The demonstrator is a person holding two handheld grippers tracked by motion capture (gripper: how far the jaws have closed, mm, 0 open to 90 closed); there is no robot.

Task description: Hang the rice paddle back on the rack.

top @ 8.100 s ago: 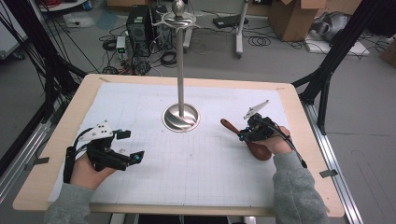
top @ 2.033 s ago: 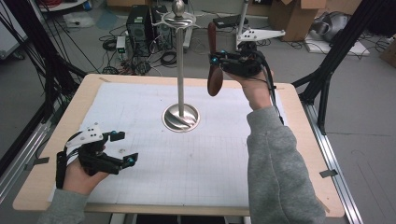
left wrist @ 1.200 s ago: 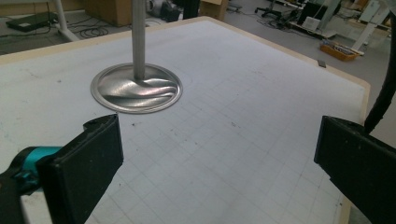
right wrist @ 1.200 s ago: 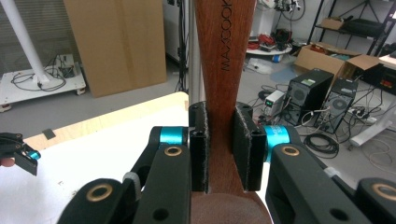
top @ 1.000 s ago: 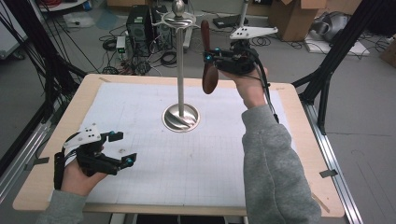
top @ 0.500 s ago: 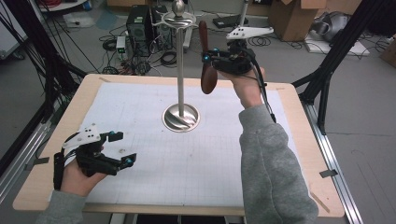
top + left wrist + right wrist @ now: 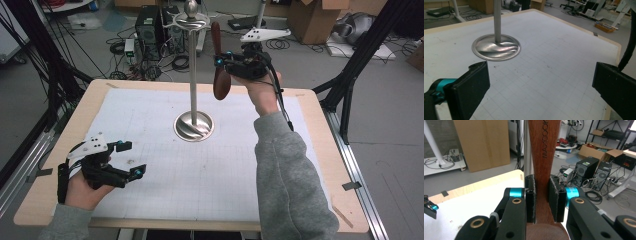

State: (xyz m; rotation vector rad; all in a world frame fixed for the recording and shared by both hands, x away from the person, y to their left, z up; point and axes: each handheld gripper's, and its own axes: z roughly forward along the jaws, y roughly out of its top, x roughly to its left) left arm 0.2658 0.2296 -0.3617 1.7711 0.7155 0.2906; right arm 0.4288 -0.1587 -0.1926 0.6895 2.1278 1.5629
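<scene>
A brown wooden spoon (image 7: 218, 65) hangs upright in the air, bowl down, handle top near the hooks of a metal stand (image 7: 192, 60). My right gripper (image 7: 222, 62) is shut on its handle, just right of the pole. In the right gripper view the spoon (image 7: 543, 157) fills the middle between the pads (image 7: 531, 197), with the pole (image 7: 526, 147) right behind it. My left gripper (image 7: 131, 159) rests low over the table's near left, open and holding nothing. In the left gripper view the stand's round base (image 7: 496, 47) lies ahead between the wide-apart jaws.
The stand rises from a round base (image 7: 193, 126) in the middle of a white gridded mat (image 7: 200, 170) on the wooden table (image 7: 345, 165). Beyond the table's far edge are computer towers (image 7: 150, 22), cables and cardboard boxes on the floor.
The right gripper has carried the spoon up off the table and leftward, closer to the stand's pole and top hooks. The left gripper has stayed in place, open.
</scene>
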